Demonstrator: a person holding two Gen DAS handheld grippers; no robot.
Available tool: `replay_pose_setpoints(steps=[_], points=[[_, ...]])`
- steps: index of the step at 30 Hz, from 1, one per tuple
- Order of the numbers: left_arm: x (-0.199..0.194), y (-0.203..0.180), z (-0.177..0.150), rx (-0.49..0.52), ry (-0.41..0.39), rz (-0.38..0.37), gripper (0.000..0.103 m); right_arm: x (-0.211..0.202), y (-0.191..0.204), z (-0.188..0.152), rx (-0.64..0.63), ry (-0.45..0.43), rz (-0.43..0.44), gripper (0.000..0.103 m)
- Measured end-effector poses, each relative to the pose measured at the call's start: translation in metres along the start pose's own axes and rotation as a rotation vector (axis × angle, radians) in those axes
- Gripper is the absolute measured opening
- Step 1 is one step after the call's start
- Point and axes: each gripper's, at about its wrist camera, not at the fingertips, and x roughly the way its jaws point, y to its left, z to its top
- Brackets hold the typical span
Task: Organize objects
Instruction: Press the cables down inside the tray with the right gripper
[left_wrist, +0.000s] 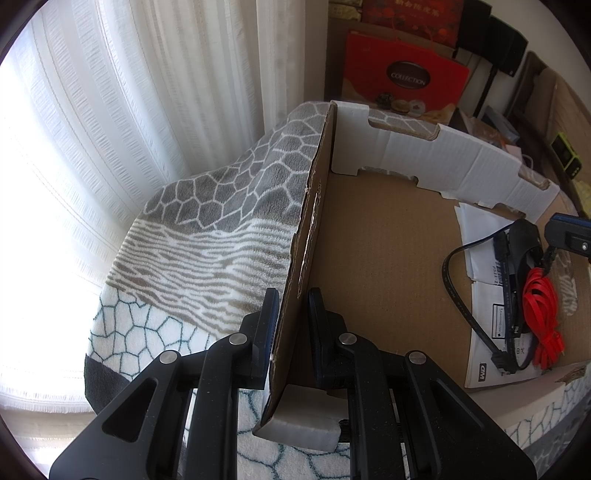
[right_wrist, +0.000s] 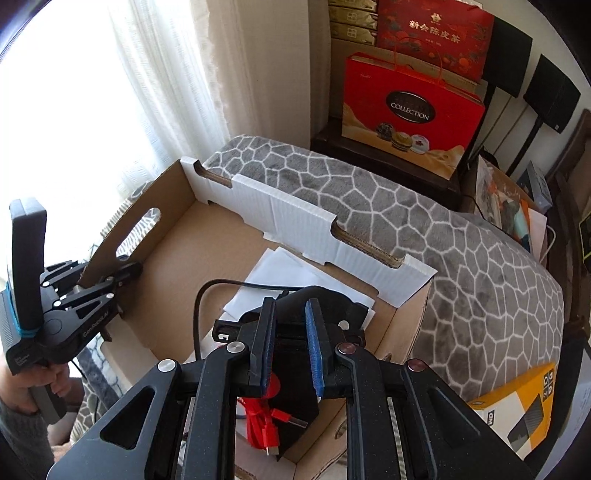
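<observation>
The left gripper (left_wrist: 291, 321) is clamping the handle-slot end wall of the cardboard box (left_wrist: 369, 240), which is sitting on a grey patterned blanket (left_wrist: 229, 206). The right gripper (right_wrist: 290, 328) is hovering over the box's opposite end, jaws slightly parted and holding nothing. Below it, a red cable (right_wrist: 258, 417), a black cable (left_wrist: 452, 280) and white leaflets (right_wrist: 280, 269) are lying on the box floor.

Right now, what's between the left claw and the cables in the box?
Only bare cardboard floor. The left wrist view shows the left claw clamped on the box wall, and the cables beyond it.
</observation>
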Motion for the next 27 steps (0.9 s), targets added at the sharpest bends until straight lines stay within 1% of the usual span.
replay_pose_setpoints(steps=[3,5,10,14,16,27], points=[[0.000,0.000,0.000,-0.001,0.000,-0.001,0.013,0.003,-0.005,0.000,0.015,0.006,-0.018,0.016],[-0.001,-0.001,-0.001,-0.001,0.000,-0.001,0.013,0.000,-0.009,-0.001,0.031,0.003,-0.006,0.021],[-0.001,-0.001,-0.001,-0.001,0.001,-0.001,0.013,-0.023,-0.017,-0.004,0.049,-0.036,0.000,0.028],[-0.001,-0.001,0.000,-0.001,0.001,-0.001,0.013,-0.045,-0.028,-0.007,0.069,-0.056,-0.014,0.039],[-0.001,-0.001,-0.001,-0.001,0.001,0.000,0.013,-0.053,-0.035,-0.010,0.083,-0.056,-0.021,0.042],[0.000,0.000,0.000,-0.002,0.001,-0.001,0.013,-0.079,-0.085,-0.036,0.176,-0.062,-0.064,0.042]])
